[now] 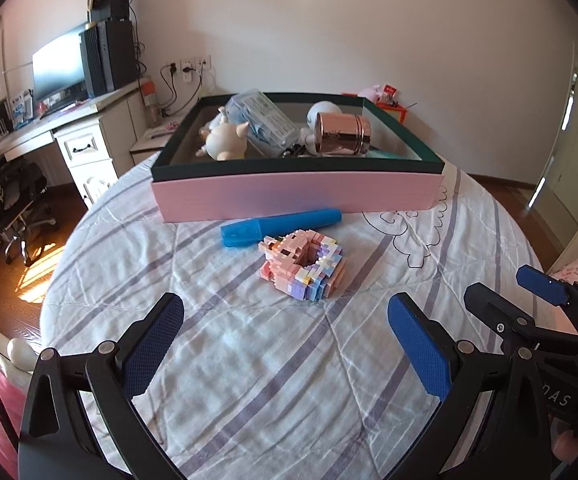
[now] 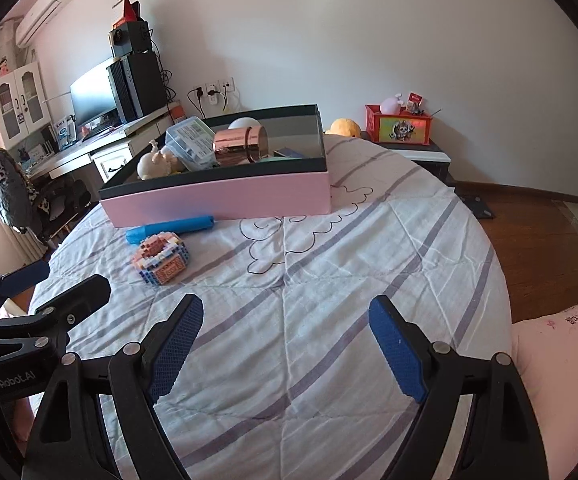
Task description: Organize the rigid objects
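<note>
A pink box with a dark green rim [image 1: 295,196] [image 2: 217,200] stands on the striped bedspread; in it lie a cream pig figure [image 1: 225,142] [image 2: 155,164], a clear plastic case [image 1: 263,120] [image 2: 191,142], a rose-gold tin [image 1: 343,134] [image 2: 241,144] and a white round thing [image 1: 323,110]. In front of the box lie a blue marker [image 1: 281,226] [image 2: 169,229] and a pastel block model [image 1: 303,270] [image 2: 161,260]. My left gripper [image 1: 285,318] hovers open just short of the block model. My right gripper [image 2: 285,320] is open over bare bedspread, right of both items.
A desk with a monitor [image 1: 59,68] and a computer tower [image 2: 137,84] stands at the left, an office chair [image 1: 17,196] before it. A red box with toys [image 2: 399,128] sits on a low stand at the back right. A pink pillow [image 2: 561,360] lies at the right.
</note>
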Motion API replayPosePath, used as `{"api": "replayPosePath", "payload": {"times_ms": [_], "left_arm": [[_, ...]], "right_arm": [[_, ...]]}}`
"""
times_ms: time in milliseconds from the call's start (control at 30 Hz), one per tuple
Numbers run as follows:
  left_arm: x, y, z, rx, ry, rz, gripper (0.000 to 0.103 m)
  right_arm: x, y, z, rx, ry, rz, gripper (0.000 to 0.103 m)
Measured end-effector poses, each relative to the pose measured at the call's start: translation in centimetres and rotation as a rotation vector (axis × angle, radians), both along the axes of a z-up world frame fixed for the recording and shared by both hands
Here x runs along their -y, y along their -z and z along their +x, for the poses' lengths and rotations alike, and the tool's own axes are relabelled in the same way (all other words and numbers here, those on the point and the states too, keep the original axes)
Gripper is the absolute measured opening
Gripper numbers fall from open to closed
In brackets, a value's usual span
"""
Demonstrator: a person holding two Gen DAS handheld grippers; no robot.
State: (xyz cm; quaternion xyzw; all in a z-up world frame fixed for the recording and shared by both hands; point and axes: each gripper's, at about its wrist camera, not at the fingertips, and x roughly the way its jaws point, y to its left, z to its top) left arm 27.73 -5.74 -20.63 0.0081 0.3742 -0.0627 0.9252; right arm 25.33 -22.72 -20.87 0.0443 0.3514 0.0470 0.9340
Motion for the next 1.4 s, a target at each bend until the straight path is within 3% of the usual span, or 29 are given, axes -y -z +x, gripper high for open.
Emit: {"api": "replayPosePath", "payload": {"times_ms": [200,400,433,533,567,600,833,1100,1367,1400], "left_arm": [[1.4,2.4,4.5,-0.131,-0.044,0.030,0.103],[2.3,3.7,7.4,-0.197,-0.048,0.073,0.103],[2.3,3.7,7.5,-0.187,-0.042,0.068,0.102],[2.2,3.3,7.1,-0.154,-0.021,0.057,0.078],[2.0,3.1,6.9,-0.144,-0.004,0.048,0.065],[1.9,2.9,6.6,-0.143,0.007,0.050,0.063],[-2.5,1.4,3.8,-0.093,-0.015,0.010,0.063],[-11.0,0.5,2.7,-0.061,-0.138,-0.034,0.063],[-14.6,0.6,3.3,-0.032,-0.179,-0.002,0.063],[-14.7,0.7,3.6,-0.032,-0.180,0.006,0.063]], "right_arm": [[1.4,1.4,3.3,-0.072,0.003,-0.004,0.086],[1.3,2.1,5.1,-0.106,-0.024,0.008,0.086],[1.2,2.2,5.2,-0.111,-0.026,0.007,0.086],[1.2,2.1,5.2,-0.117,-0.023,-0.001,0.086],[1.1,2.1,5.2,-0.119,-0.021,-0.007,0.086],[1.0,2.1,5.3,-0.120,-0.017,-0.013,0.086],[-1.4,1.2,5.6,-0.121,-0.004,-0.008,0.086],[-7.7,0.7,7.7,-0.122,-0.015,0.095,0.086],[-12.8,1.2,11.1,-0.143,0.026,0.144,0.086],[-13.2,1.4,11.6,-0.157,0.064,0.116,0.086]]}}
